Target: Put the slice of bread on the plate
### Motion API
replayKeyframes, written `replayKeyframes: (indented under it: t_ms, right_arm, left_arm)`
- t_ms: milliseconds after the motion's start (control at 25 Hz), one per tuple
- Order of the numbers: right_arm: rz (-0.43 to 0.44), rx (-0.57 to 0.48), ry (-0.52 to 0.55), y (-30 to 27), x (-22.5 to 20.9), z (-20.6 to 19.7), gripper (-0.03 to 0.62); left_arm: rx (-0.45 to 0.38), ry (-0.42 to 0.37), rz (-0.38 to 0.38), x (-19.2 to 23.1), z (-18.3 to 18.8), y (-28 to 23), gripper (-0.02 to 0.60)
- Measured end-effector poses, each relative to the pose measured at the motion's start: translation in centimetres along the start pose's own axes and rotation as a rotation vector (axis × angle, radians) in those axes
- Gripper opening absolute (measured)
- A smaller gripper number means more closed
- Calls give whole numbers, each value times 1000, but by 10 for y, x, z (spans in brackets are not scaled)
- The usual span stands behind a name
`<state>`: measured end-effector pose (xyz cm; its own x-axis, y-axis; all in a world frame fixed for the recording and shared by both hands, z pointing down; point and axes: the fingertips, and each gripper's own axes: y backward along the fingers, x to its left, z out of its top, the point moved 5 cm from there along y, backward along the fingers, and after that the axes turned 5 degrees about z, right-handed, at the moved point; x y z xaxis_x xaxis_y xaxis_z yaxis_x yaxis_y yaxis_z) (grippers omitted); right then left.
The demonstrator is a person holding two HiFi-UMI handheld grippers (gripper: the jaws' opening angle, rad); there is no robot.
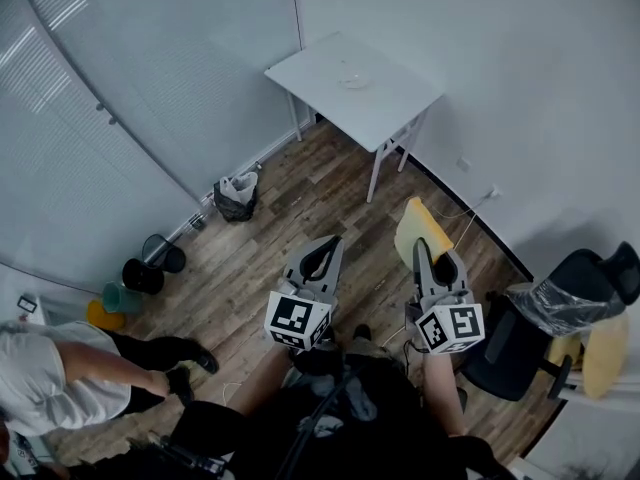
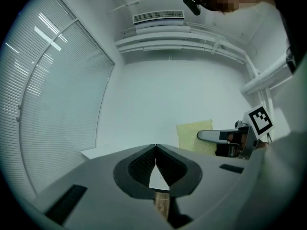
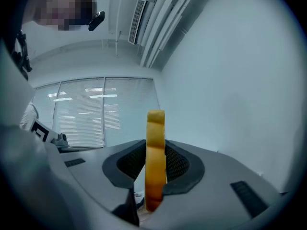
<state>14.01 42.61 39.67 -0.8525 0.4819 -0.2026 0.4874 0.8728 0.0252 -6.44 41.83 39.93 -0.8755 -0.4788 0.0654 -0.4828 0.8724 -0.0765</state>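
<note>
Head view: the left gripper [image 1: 328, 248] and the right gripper [image 1: 432, 256] are held side by side over the wood floor [image 1: 300, 208]. They are well apart from the white table [image 1: 395, 113] and its clear plate [image 1: 353, 75]. The slice of bread [image 1: 420, 230] stands at the right gripper's tips.

Left gripper view: its jaws meet at the tips, with nothing between them.

Right gripper view: its jaws clamp the upright slice, seen edge-on.

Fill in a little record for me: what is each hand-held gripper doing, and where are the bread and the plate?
Left hand-held gripper: shut, nothing in it
Right hand-held gripper: shut on the slice of bread, which stands on edge
Plate: on the white table, across the room from both grippers
Bread on plate: not yet
</note>
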Motion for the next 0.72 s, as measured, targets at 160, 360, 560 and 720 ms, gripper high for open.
replayKeyframes:
  t_ms: [160, 360, 560, 720]
  right_arm:
    - [7, 3, 13, -10, 13, -2, 95]
    - [18, 23, 12, -34, 7, -11, 94]
    - [43, 47, 27, -68, -15, -13, 94]
    - [82, 39, 4, -91, -47, -9, 95]
  left_arm:
    - [5, 2, -19, 16, -5, 2, 5]
    - [19, 12, -27, 26, -12, -16, 5]
    - [42, 1, -12, 39, -14, -57, 5]
    - [22, 3, -8, 44, -4, -98, 5]
